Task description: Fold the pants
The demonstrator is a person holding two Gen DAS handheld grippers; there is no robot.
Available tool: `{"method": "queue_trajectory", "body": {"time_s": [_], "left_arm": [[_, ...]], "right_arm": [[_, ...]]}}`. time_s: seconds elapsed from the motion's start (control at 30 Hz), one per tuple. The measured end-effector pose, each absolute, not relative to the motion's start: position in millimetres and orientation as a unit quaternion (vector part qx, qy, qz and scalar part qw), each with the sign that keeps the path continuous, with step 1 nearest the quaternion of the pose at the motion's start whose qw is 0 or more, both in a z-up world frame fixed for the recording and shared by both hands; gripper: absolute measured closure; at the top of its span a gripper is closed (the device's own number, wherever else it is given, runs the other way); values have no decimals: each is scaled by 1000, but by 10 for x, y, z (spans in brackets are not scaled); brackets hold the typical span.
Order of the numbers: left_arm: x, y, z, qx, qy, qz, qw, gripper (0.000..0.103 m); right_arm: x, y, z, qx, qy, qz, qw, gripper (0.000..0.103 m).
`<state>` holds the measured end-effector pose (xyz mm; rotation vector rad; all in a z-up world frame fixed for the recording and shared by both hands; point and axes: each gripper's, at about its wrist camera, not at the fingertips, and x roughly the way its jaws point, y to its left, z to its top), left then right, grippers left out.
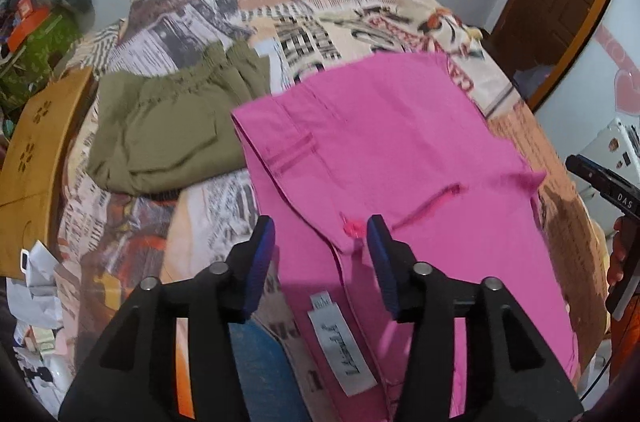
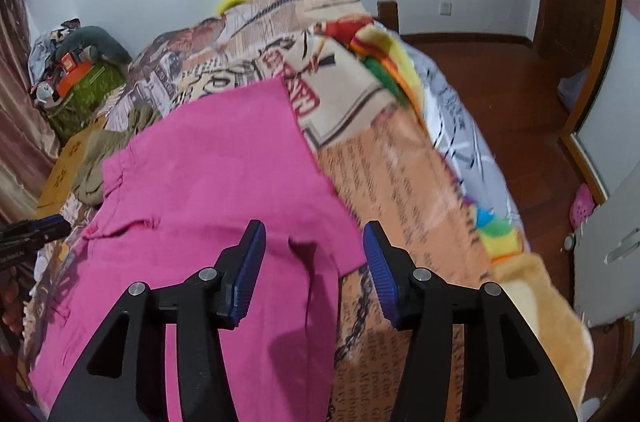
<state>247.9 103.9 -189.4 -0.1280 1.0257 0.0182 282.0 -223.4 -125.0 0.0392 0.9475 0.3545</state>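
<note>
Pink pants (image 1: pixel 380 142) lie folded on the printed bed cover (image 1: pixel 320 2), a white label (image 1: pixel 344 346) showing near the front. My left gripper (image 1: pixel 320 226) hovers just above the pants' folded left edge, its blue pads apart and nothing pressed between them. In the right wrist view the pink pants (image 2: pixel 208 182) fill the centre-left. My right gripper (image 2: pixel 314 228) stands open over their right corner, clear of the cloth. The right gripper's black body (image 1: pixel 616 194) shows at the far right edge, held by a hand.
Folded olive pants (image 1: pixel 160 134) lie left of the pink ones. A brown cardboard box (image 1: pixel 32 162) and clutter stand at the bed's left side. A striped blanket (image 2: pixel 384 62) hangs over the bed's right edge above the wooden floor (image 2: pixel 520 82).
</note>
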Motion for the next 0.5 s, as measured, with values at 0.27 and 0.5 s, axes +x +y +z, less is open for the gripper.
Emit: {"method": "queue_trajectory", "body": {"time_s": [0.27,0.5], "left_arm": [[2745,1121,-2020,-68,507,10,859,50],[2887,1100,-2350,-97,551,-11,829,50]], "right_arm": [[3119,-2147,-1476,16,470,160,868,52],[3302,-2043,-1844,-6,508,152,848,52]]}}
